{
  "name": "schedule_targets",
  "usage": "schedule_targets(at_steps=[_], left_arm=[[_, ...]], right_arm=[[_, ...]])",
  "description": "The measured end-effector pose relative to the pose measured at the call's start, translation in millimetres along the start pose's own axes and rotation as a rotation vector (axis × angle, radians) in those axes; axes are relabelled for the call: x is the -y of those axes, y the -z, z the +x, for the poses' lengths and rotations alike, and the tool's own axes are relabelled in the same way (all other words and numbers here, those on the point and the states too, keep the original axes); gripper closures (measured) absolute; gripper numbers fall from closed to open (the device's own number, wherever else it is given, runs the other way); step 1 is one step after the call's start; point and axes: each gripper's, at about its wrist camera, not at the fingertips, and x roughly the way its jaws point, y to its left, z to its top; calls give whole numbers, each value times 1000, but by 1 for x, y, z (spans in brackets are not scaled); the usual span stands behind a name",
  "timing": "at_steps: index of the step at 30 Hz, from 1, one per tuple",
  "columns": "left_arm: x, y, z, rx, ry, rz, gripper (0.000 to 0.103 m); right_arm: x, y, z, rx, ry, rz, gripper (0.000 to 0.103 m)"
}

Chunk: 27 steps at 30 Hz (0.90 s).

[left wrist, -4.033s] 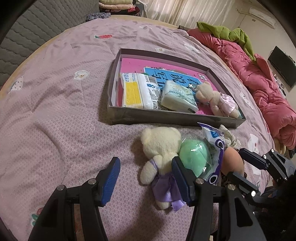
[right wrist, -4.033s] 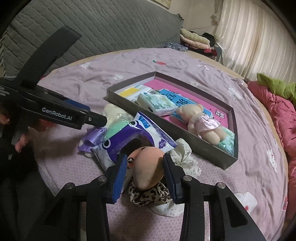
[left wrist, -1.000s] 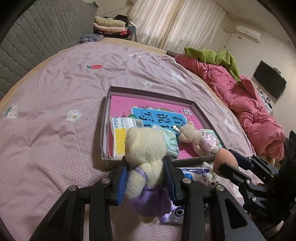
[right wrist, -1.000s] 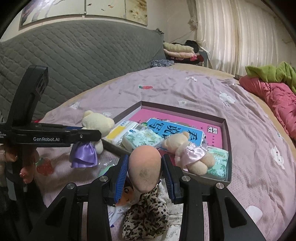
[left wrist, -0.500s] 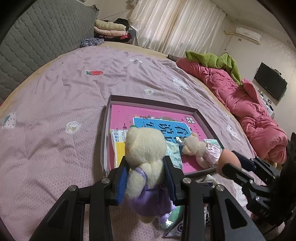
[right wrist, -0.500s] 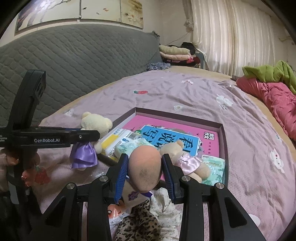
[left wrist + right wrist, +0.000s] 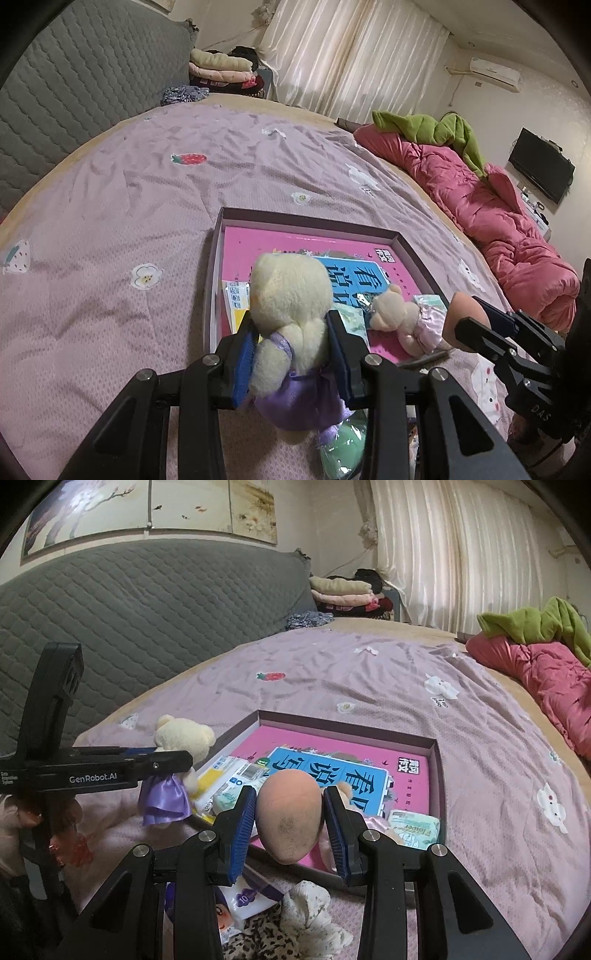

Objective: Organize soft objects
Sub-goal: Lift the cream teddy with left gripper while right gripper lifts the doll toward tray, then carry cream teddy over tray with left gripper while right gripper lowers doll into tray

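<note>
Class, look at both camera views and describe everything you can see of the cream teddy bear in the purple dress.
The cream teddy bear is a small plush toy with round ears and a shiny purple satin dress. It is upright, back to the camera, pinched at the body between the left gripper's blue pads, and held near the tray's front-left corner.

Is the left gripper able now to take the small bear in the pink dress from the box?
Probably not yet. The left gripper is shut on the cream bear in the purple dress, so its jaws are full. The small bear in the pink dress lies uncovered in the box.
</note>
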Motion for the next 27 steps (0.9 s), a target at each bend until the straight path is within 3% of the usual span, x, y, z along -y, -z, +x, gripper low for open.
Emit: schedule_targets(at_steps=[12, 17, 27], left_arm=[[-6, -14, 10, 25, -1, 5, 66], [-13, -16, 20, -7, 43, -26, 66], [-14, -19, 38, -36, 9, -5, 66]], right_arm=[[0, -3, 5, 1, -6, -14, 64], [1, -5, 13, -1, -6, -29, 64], [1, -6, 29, -22, -15, -35, 64]])
